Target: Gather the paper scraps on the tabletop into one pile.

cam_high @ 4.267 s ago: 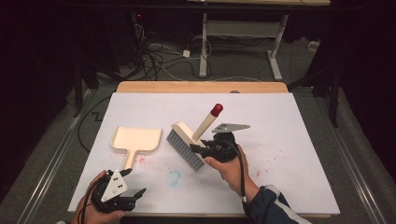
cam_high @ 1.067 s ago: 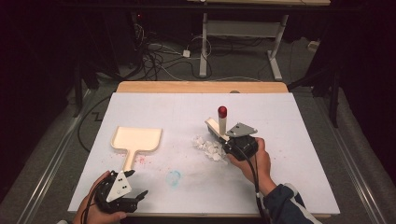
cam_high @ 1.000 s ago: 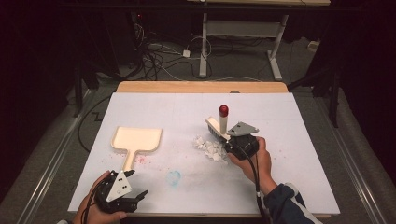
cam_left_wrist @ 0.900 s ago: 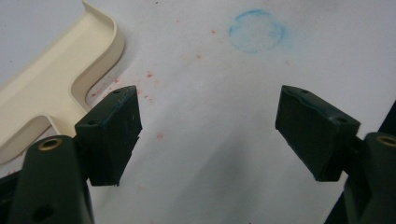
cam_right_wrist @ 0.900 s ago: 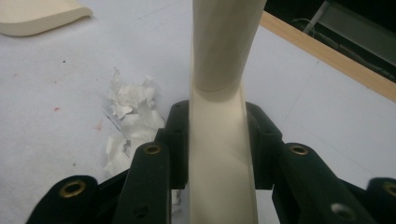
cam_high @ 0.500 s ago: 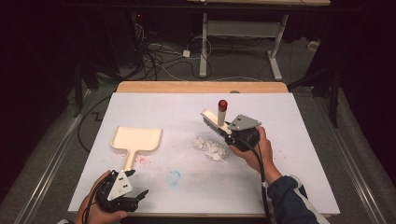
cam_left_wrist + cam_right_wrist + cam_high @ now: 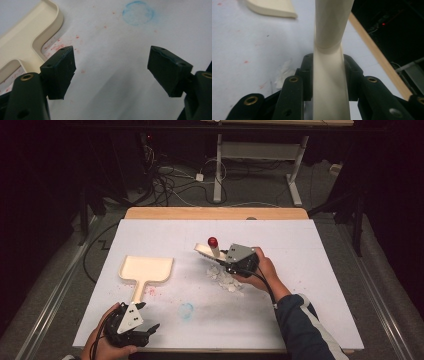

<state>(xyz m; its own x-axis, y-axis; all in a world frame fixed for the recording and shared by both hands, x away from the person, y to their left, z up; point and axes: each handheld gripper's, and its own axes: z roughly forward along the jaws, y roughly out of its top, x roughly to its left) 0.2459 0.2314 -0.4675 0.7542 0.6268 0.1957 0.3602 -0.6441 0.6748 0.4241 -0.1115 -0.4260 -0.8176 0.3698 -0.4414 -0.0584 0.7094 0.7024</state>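
The white-covered rectangular table is carrying everything. The cream plastic dustpan is lying flat toward the left edge, handle pointing to the near edge. The cream hand brush with a red-capped handle is sitting mid-table, clamped at its handle by the right gripper — jaws closed tight on both sides of it in the right gripper view. The left gripper is idling by the near-left corner, jaws wide apart, nothing between them. The heap of small white paper scraps is lying just beside the brush.

Advice: keep bristles pressing on the table, sweep short strokes toward the dustpan mouth — the left gripper should be steadying the dustpan handle first.
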